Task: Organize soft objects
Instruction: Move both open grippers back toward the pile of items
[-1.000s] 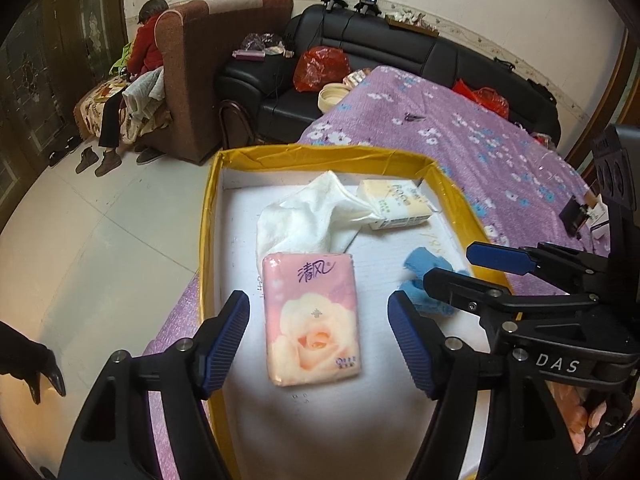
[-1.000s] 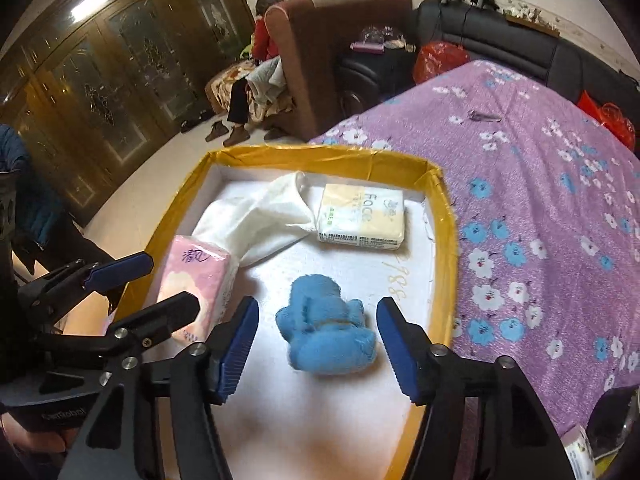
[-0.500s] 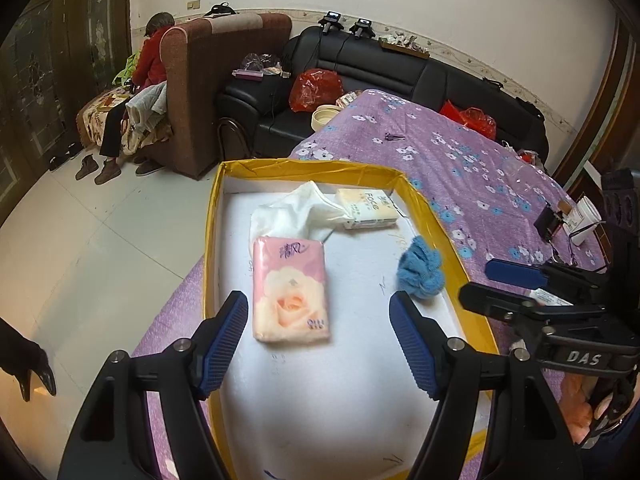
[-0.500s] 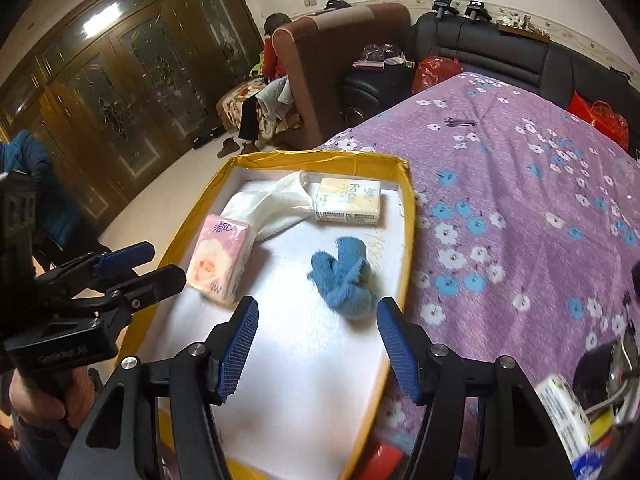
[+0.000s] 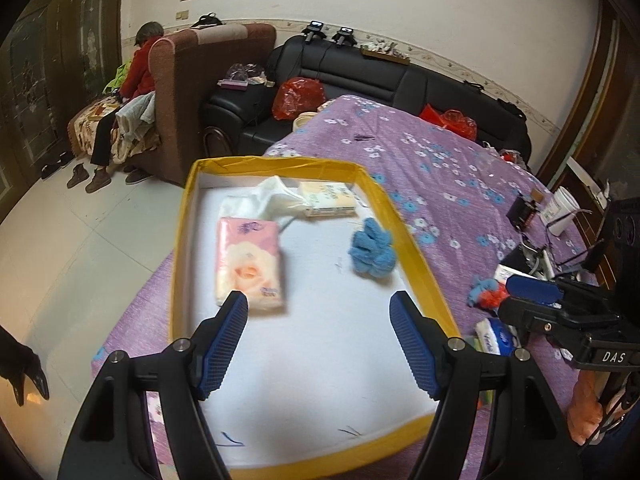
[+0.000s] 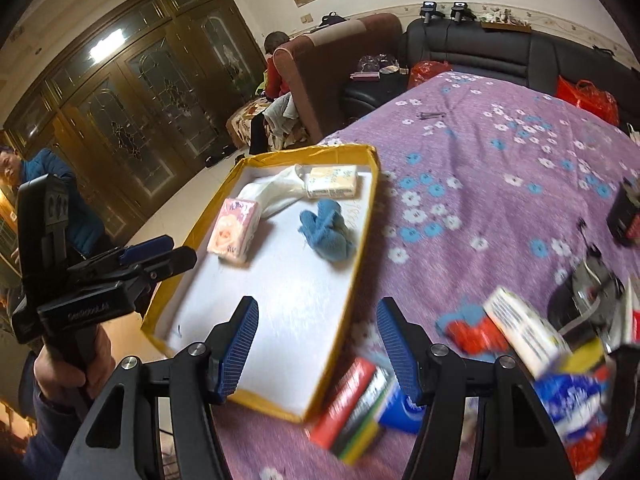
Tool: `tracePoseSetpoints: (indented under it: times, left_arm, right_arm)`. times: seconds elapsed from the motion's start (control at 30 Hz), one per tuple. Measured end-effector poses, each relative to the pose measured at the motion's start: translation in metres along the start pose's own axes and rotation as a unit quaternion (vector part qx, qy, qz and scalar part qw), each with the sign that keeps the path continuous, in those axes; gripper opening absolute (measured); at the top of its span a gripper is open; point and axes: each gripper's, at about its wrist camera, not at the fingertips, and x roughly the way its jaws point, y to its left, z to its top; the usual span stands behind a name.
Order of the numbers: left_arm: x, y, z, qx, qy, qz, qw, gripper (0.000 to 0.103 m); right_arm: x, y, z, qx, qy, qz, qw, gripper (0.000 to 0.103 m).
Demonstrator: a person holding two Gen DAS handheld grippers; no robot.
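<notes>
Both your grippers have drawn back from the tray (image 5: 404, 224); left gripper (image 5: 319, 344) and right gripper (image 6: 316, 348) gape wide, empty. Pink tissue pack (image 5: 250, 262) and blue cloth (image 5: 372, 248) lie inside. You're between items: next, swing right toward the clutter (image 6: 524, 336) beside the tray.

This is a lived-in home sitting room. A black leather sofa (image 5: 400, 80) runs along the wall from twelve to two o'clock, with a brown armchair (image 5: 200, 92) at eleven beside it, where a seated person (image 5: 136, 76) has shoes (image 5: 92, 178) on the pale tiled floor. Tall dark wooden doors with patterned glass (image 6: 132, 92) fill ten o'clock, and a purple flowered cloth (image 6: 500, 168) covers the big table.
</notes>
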Motion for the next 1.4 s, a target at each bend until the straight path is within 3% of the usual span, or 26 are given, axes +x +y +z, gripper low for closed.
tracePoseSetpoints:
  times: [0.6,0.8,1.0,1.23,1.4]
  left_arm:
    - [-0.003,-0.083,-0.033,0.062,-0.002,-0.054,0.9966,0.073]
    - [-0.005,-0.109,-0.048,0.082,0.000,-0.078,0.9936,0.073]
    - [-0.001,-0.139,-0.062,0.097,0.011,-0.108,0.9894,0.073]
    - [0.008,-0.174,-0.084,0.128,0.030,-0.141,0.9811,0.074]
    - [0.023,-0.185,-0.101,0.142,0.055,-0.153,0.9765,0.074]
  right_arm:
    - [-0.070,-0.069,-0.061,0.052,-0.025,-0.021,0.998,0.067]
    - [-0.106,-0.095,-0.073,0.069,-0.065,-0.037,0.995,0.067]
    - [-0.138,-0.141,-0.081,0.114,-0.117,-0.081,0.983,0.070]
    - [-0.147,-0.189,-0.086,0.162,-0.137,-0.155,0.965,0.070]
    - [-0.145,-0.218,-0.094,0.204,-0.125,-0.147,0.960,0.076]
